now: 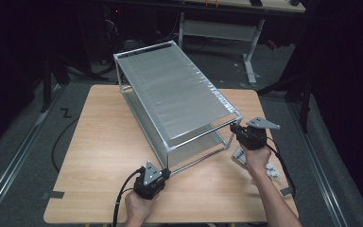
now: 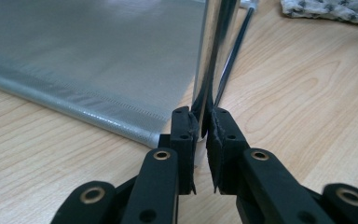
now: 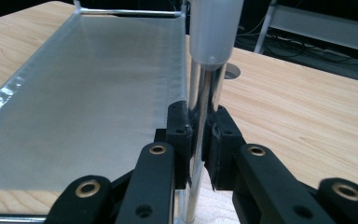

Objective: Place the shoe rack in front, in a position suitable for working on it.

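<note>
Rack position: the two-tier metal rack (image 1: 175, 101) is standing on the wooden table (image 1: 99, 151), running from the upper centre of the high view down toward the lower right.
Near end: the rack's near corner posts are sitting close to the two hands, low in the high view.
Open room, left: a wide bare stretch of tabletop is lying left of the rack, out to the table's left edge.
Open room, right: little room here; the rack's right corner is coming close to the table's right edge, and a crumpled patterned cloth (image 1: 269, 168) is lying by the right hand.
Left gripper (image 1: 163, 174): clenching on the near left post (image 2: 213, 56), low down where the post meets the tabletop; the jaws are pinching it from both sides in the left gripper view.
Right gripper (image 1: 234, 128): grasping the near right post (image 3: 205, 88), just below its translucent plastic cap (image 3: 213, 28).
Left forearm: coming in from the bottom edge, angling up and right.
Right forearm: coming in from the lower right, with the hand (image 1: 257, 156) raised higher than the left hand (image 1: 137, 205).
Shelf panel: the silvery lower shelf (image 3: 88, 93) is lying left of the gripped post in the right gripper view.
</note>
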Tool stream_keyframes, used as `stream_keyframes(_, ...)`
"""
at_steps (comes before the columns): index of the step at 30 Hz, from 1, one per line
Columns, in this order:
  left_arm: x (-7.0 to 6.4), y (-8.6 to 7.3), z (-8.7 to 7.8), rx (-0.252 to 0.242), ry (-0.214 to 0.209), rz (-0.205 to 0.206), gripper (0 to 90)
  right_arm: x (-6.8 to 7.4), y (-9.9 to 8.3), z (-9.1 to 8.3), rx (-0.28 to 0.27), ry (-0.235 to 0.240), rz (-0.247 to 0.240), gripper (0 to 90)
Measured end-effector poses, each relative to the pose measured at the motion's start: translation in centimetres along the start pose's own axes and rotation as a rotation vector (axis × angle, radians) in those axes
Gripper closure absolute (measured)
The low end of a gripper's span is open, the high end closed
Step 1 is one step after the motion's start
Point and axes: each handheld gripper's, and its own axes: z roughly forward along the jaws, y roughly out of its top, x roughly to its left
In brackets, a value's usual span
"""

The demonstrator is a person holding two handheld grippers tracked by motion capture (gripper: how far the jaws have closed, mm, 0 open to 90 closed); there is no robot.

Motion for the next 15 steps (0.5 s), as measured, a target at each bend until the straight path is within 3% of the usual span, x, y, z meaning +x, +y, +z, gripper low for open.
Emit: stream_keyframes(15, 1.5, 0.3, -0.2, 0.028, 0.038, -0.052, 80.9, 0.7, -0.7, -1.1, -0.009, 0.031, -0.011, 81.4)
